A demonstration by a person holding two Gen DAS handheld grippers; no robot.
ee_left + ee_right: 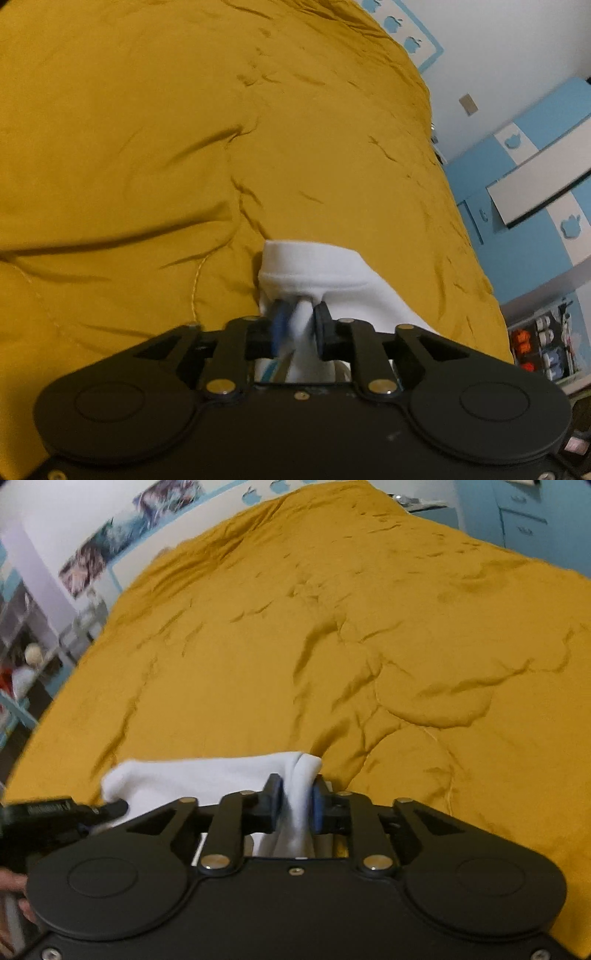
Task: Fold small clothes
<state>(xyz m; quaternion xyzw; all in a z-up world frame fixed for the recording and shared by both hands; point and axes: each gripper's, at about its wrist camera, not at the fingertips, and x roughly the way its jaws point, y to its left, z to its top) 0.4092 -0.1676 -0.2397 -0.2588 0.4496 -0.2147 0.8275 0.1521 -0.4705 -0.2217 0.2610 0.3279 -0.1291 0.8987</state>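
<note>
A small white garment (325, 273) hangs over the mustard-yellow bed cover (147, 147). My left gripper (300, 325) is shut on a bunched edge of it, the cloth pinched between the blue pad and the black pad. In the right wrist view the same white garment (207, 779) stretches to the left, and my right gripper (295, 805) is shut on its other bunched edge. The left gripper (110, 806) shows there at the far left, holding the garment's other end. The garment's lower part is hidden behind the gripper bodies.
The yellow bed cover (332, 646) is wrinkled and fills most of both views. Blue and white cupboards (535, 177) and a shelf with small items (543, 343) stand to the right of the bed. Shelves (22, 646) stand to the left.
</note>
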